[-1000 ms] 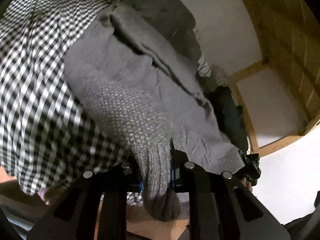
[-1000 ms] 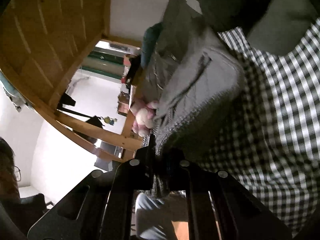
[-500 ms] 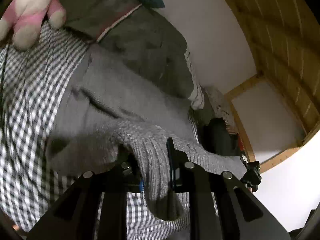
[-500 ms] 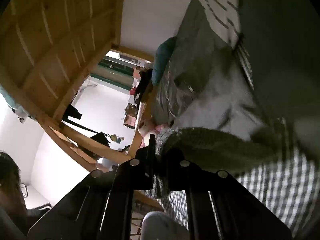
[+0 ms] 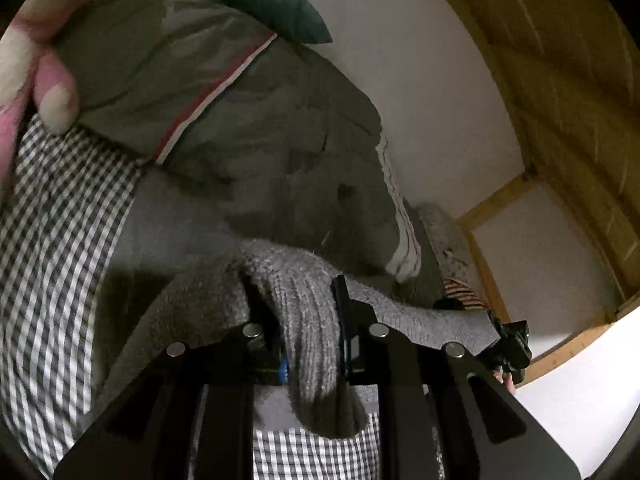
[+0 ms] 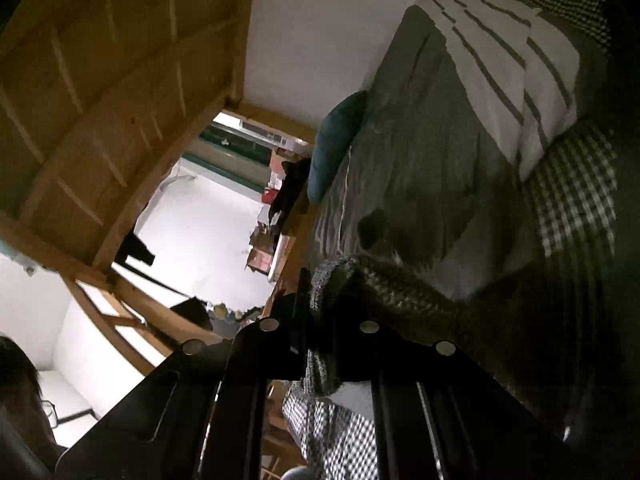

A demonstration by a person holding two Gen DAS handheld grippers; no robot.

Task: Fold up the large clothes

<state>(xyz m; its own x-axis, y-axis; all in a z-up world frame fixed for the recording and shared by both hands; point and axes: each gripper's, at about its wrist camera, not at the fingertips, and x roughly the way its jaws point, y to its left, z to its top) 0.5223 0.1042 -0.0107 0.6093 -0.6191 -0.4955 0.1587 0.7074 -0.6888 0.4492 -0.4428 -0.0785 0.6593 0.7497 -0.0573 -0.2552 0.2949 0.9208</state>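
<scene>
A grey knitted sweater [image 5: 308, 304] is stretched between both grippers above the checked bed sheet [image 5: 52, 240]. My left gripper [image 5: 296, 300] is shut on its ribbed edge, which bunches between the pads and hangs down toward the camera. From there the knit runs right to my right gripper [image 5: 510, 344], seen small at the far edge. In the right wrist view my right gripper [image 6: 320, 300] is shut on another ribbed part of the sweater [image 6: 396, 284], whose dark knit trails off to the right.
A grey-green duvet [image 5: 240, 128] with a striped white underside [image 6: 500, 64] is heaped on the bed against the white wall. A teal pillow [image 5: 272, 4] and a pink plush toy [image 5: 36, 68] lie at the head. Wooden bunk beams [image 6: 100, 80] stand overhead.
Both grippers have lifted the sweater's edge and carried it across the bed toward the duvet. The garment, spread flat on the checked sheet before, now doubles over itself.
</scene>
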